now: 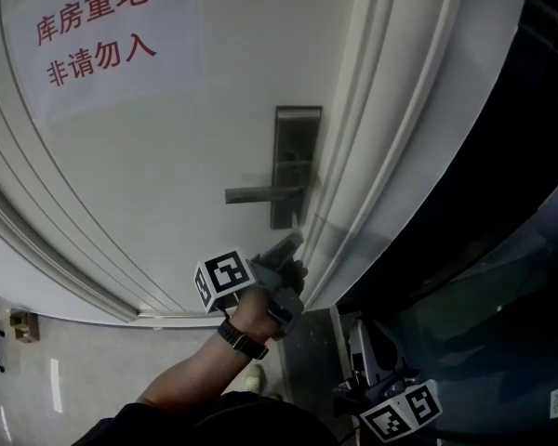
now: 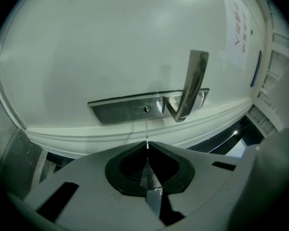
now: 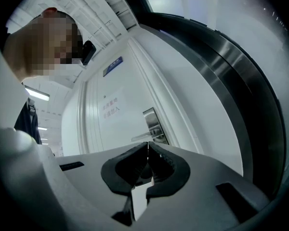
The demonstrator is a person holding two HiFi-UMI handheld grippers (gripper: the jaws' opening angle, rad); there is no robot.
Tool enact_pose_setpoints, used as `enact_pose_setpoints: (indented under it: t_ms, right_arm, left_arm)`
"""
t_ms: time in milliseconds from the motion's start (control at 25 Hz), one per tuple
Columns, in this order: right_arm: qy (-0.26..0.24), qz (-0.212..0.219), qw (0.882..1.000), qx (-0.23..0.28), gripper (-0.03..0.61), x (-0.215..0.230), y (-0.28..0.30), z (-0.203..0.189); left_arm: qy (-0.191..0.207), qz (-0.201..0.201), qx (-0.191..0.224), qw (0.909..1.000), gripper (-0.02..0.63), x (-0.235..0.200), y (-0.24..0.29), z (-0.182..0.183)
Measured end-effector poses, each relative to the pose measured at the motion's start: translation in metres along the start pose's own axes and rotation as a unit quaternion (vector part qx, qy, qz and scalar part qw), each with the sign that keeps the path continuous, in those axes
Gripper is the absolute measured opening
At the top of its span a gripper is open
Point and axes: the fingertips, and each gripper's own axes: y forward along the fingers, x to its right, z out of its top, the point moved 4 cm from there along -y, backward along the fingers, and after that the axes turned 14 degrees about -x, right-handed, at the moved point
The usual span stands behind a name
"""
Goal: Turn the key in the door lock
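A steel lock plate (image 2: 120,111) with a small keyhole (image 2: 143,110) and a lever handle (image 2: 191,81) sits on the white door. My left gripper (image 2: 147,146) is shut on a thin key (image 2: 146,131). The blade points at the keyhole and its tip is just short of it or at its mouth; I cannot tell which. In the head view the left gripper (image 1: 288,247) is right under the lock plate (image 1: 296,151), below the lever handle (image 1: 259,193). My right gripper (image 1: 365,342) hangs low and away from the lock. In its own view the right gripper (image 3: 148,146) is shut with nothing in it.
The white door (image 1: 167,156) carries a paper sign with red characters (image 1: 93,31). The moulded door frame (image 1: 391,110) runs beside the lock, with dark glass (image 1: 502,249) to its right. A person's forearm with a wristwatch (image 1: 242,338) holds the left gripper.
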Motion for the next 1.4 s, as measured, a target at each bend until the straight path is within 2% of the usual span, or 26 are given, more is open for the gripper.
enact_pose_setpoints:
  t_ms: [200,800,1120,1280,1400]
  right_arm:
    - [0.003,-0.006,1.0,-0.007,0.015,0.009,0.014,0.0]
    - [0.005,-0.013,1.0,-0.016,0.015,0.014,0.025,-0.003]
    - [0.002,-0.007,1.0,-0.019,0.015,0.013,0.031,-0.003]
    - [0.001,-0.004,1.0,-0.021,0.015,0.013,0.033,-0.002]
    - [0.003,-0.005,1.0,-0.023,0.015,0.014,0.033,-0.003]
  left_arm:
    - [-0.006,-0.013,0.001,0.9999,0.003,-0.001,0.005,0.012]
    - [-0.002,-0.017,0.001,0.9999,0.003,-0.005,0.009,0.024]
    - [0.024,0.009,0.015,0.9996,0.003,-0.001,0.011,0.032]
    - [0.018,0.011,0.016,0.9997,0.003,-0.003,0.017,0.03]
    - [-0.004,-0.005,0.022,0.9997,0.003,-0.003,0.017,0.029]
